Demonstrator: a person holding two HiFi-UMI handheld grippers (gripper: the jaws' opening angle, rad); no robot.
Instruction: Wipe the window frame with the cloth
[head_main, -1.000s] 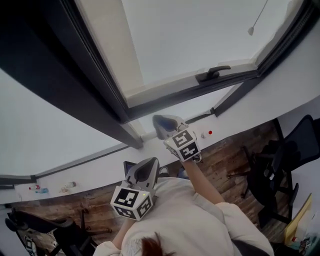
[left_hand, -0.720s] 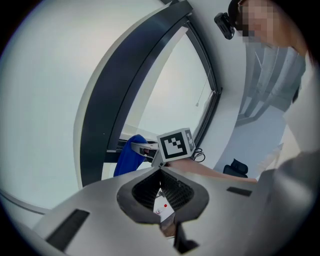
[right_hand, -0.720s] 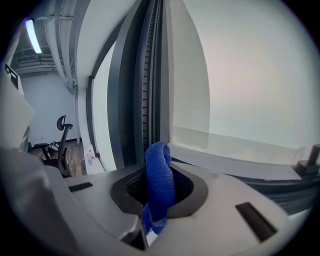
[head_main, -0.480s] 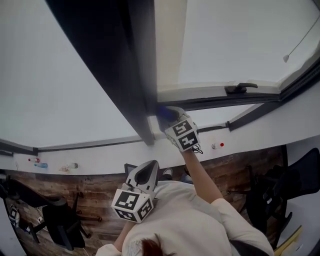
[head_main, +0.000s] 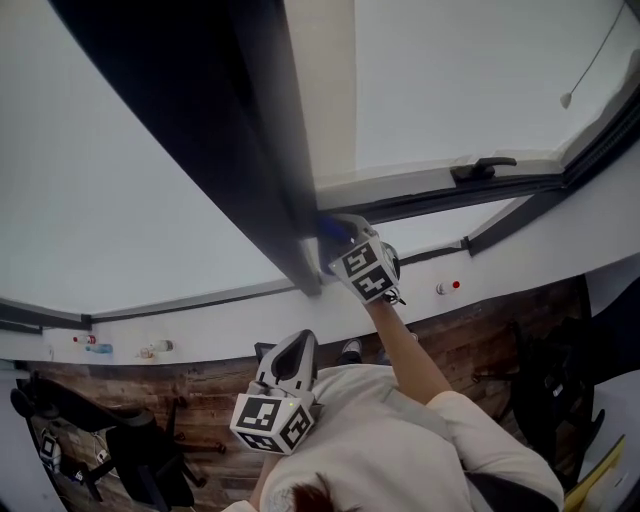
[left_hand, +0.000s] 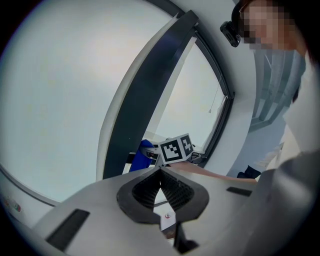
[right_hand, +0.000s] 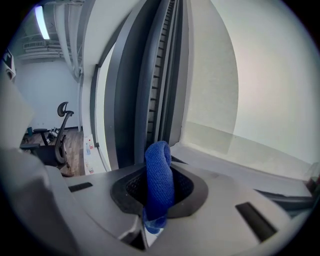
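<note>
Left gripper (head_main: 297, 345) is parked at 6 o'clock by my chest, jaws pressed together on nothing, same as a second ago. The window frame (head_main: 262, 170) post runs from 11 o'clock down to centre. Right gripper (head_main: 338, 230) has come up off the sill to the post's foot, jaws pinching the blue cloth (right_hand: 159, 172), fold sticking out toward 12. Cloth looks to be against the frame's bottom corner; contact not confirmed. Reads as wipe start, stroke up the post not yet done.
</note>
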